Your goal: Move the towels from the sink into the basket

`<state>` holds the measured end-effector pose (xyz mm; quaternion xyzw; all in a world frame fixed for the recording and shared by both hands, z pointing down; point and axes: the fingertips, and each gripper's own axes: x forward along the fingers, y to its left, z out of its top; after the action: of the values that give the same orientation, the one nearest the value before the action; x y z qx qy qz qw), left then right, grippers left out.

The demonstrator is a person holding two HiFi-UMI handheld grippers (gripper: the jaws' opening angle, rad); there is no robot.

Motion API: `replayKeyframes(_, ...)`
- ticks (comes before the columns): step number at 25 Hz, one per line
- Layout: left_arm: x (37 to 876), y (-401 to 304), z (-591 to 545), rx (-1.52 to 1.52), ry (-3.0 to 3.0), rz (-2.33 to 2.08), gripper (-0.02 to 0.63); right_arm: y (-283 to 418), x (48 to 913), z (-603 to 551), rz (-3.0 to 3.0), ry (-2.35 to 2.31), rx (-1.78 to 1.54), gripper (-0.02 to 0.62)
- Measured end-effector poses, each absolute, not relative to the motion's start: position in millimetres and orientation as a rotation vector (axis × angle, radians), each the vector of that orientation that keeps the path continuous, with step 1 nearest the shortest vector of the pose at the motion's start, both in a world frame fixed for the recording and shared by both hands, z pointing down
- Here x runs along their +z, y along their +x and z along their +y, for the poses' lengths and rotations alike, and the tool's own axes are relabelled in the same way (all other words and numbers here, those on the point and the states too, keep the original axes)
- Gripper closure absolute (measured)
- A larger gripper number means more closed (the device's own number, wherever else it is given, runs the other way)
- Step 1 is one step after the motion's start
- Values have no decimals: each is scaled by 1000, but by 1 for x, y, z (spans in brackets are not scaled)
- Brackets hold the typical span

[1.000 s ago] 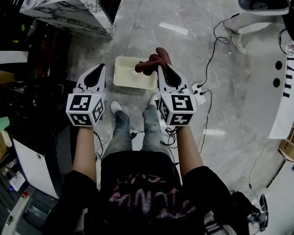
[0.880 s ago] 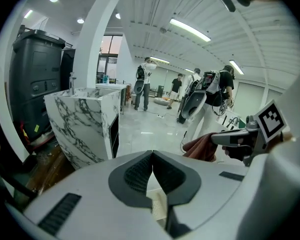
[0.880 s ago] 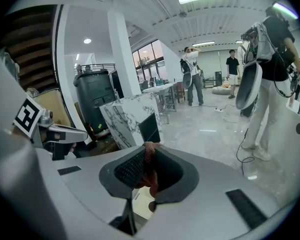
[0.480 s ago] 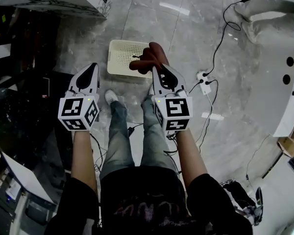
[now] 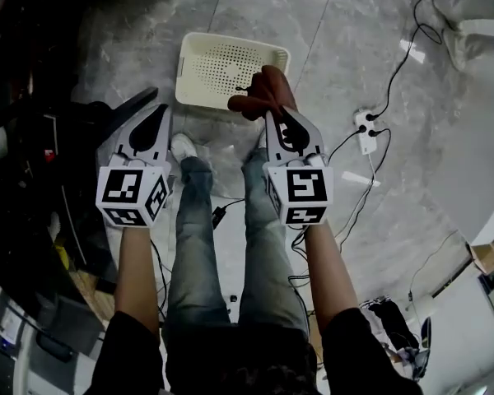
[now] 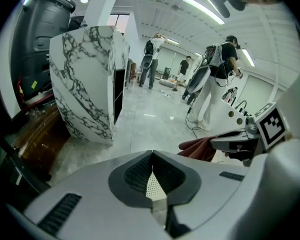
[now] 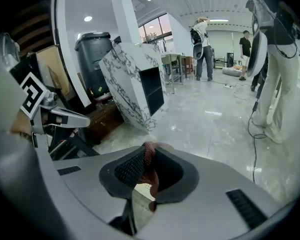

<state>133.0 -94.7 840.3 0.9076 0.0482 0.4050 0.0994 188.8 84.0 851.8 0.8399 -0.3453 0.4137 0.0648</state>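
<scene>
My right gripper [image 5: 267, 109] is shut on a reddish-brown towel [image 5: 261, 93], which hangs bunched over the near right corner of the cream perforated basket [image 5: 199, 87] on the floor. In the right gripper view the towel [image 7: 151, 166] is pinched between the pads, with the basket showing below. My left gripper [image 5: 154, 112] is beside the basket's near left corner, its jaws shut with nothing between them; in the left gripper view the jaw tips [image 6: 151, 159] meet over the basket's holes, and the towel [image 6: 200, 148] shows at right. No sink is in view.
A marble-patterned cabinet [image 6: 87, 84] stands at the left with a dark bin [image 6: 45, 29] behind it. A power strip [image 5: 365, 132] and cables [image 5: 395, 72] lie on the floor at right. The person's legs [image 5: 230, 245] stand behind the basket. Other people stand far off.
Both grippers have dropped toward the floor, and the basket now looks larger and closer. The towel stays pinched in the right gripper and hangs over the basket's near right corner.
</scene>
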Motion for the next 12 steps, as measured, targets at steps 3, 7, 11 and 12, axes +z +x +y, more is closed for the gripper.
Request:
replayKeyframes(3, 877, 128, -94, 1235, 2667, 147, 591, 184, 891, 83, -1056, 2516, 1282, 534)
replayKeyframes(7, 911, 130, -97, 1256, 2663, 134, 591, 187, 934, 79, -1078, 2479, 1296, 531)
replayKeyframes(11, 926, 129, -93, 1270, 2646, 132, 591, 190, 952, 78, -1082, 2459, 1318, 485)
replayKeyframes(12, 927, 128, -92, 1276, 2642, 136, 591, 191, 952, 79, -1078, 2460, 1315, 479)
